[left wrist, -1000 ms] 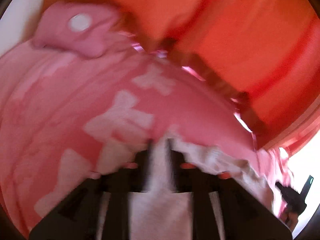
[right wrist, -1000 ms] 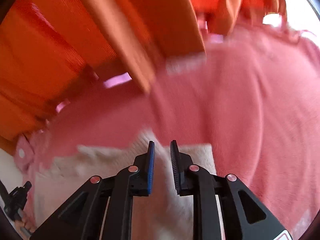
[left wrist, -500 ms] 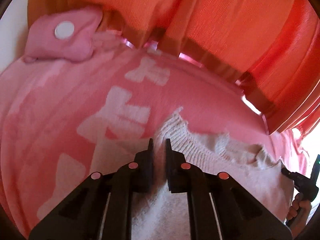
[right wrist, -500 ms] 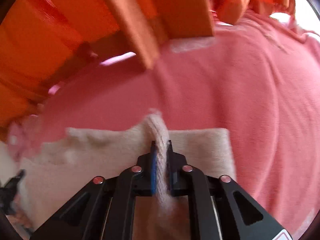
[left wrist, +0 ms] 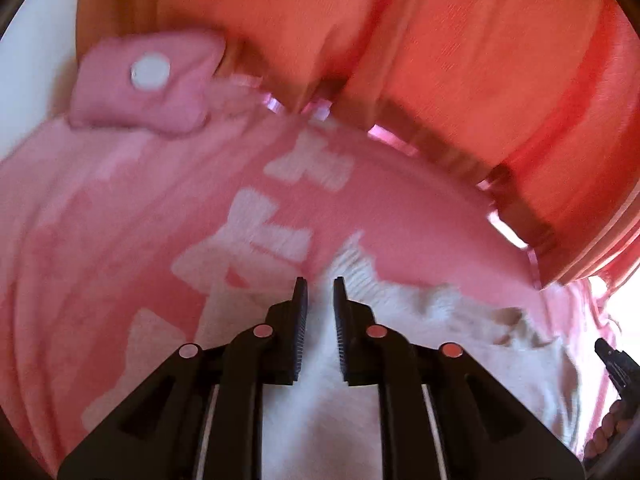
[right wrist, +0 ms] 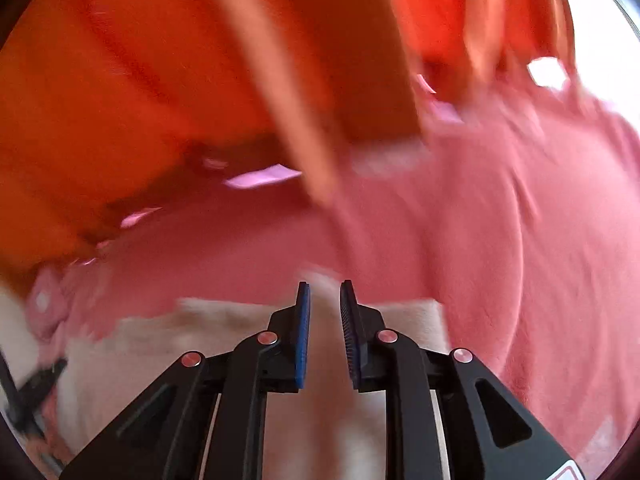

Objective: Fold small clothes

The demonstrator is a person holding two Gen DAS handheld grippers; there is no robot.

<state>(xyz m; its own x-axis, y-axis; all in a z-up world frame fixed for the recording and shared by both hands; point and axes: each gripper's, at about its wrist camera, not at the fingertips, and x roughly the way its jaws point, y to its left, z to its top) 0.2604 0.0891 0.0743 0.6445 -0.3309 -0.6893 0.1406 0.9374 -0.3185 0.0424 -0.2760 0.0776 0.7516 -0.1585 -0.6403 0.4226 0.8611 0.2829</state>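
Observation:
A cream knitted garment (left wrist: 424,344) lies on a pink blanket (left wrist: 120,220) with pale block patterns. My left gripper (left wrist: 320,284) is over the garment's far left edge, its jaws a narrow gap apart with cream knit showing between them. In the right wrist view the same garment (right wrist: 160,344) lies flat, and my right gripper (right wrist: 324,288) is over its far edge with jaws slightly parted and cloth between them. Both views are blurred, so contact with the cloth is unclear.
Orange curtains (left wrist: 440,60) hang along the far side behind the blanket, also in the right wrist view (right wrist: 140,100). A pink cushion with a white dot (left wrist: 148,80) lies at the far left. The other gripper and hand (left wrist: 616,376) show at the right edge.
Both grippers were pinched tight on the garment's edge half a second ago; now their jaws have opened a little. The raised knit fold in the right gripper has flattened.

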